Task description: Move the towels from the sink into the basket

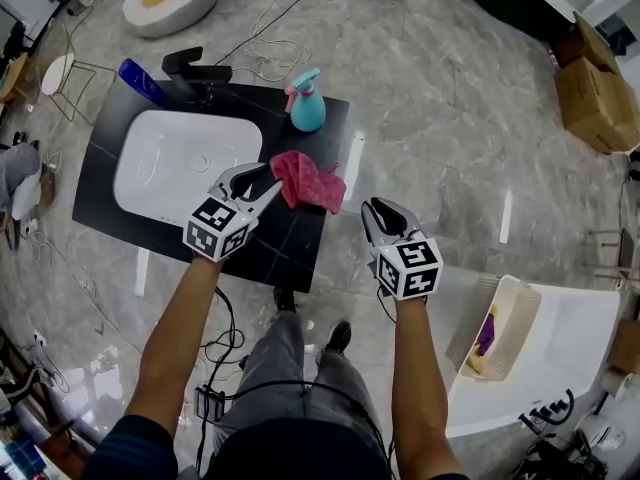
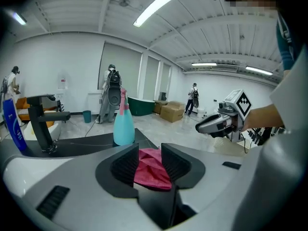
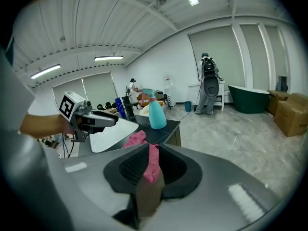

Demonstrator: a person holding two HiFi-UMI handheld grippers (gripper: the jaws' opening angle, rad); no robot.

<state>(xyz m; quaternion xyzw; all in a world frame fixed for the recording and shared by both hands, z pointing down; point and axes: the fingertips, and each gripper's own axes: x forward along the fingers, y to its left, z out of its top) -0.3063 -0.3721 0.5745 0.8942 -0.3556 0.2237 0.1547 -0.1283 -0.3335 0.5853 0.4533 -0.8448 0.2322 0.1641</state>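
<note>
Towels belong in the basket point(image 1: 522, 310), and the 1 pink towel point(image 1: 308, 180) within reach lies crumpled on the black bench point(image 1: 300, 250) just beside the sink's right rim, not in the basin. The sink point(image 1: 160, 183) itself looks bare. That spot seems to explain how both tools are posed.

The left gripper point(image 1: 270, 180) points from the sink's near right corner straight at the cloth. Its jaws are spread, with the towel's edge showing in the gap, and the pads do not appear to squeeze it. The width looks chosen to take in a bunched fold.

The right gripper point(image 1: 378, 208) hangs farther from the sink, beyond the towel's other side and clear of it. Its jaws are parted by a narrower gap and hold nothing; the pink seen through that gap is the same cloth farther off. Its place suggests it is there to gather a loose end.

The spray bottle point(image 1: 306, 106) stands at the sink's far right corner, close behind the towel, so a low approach from the near side makes sense. The basket sits well apart from the sink, off to the person's right, with a purple cloth point(image 1: 487, 333) already inside.
</note>
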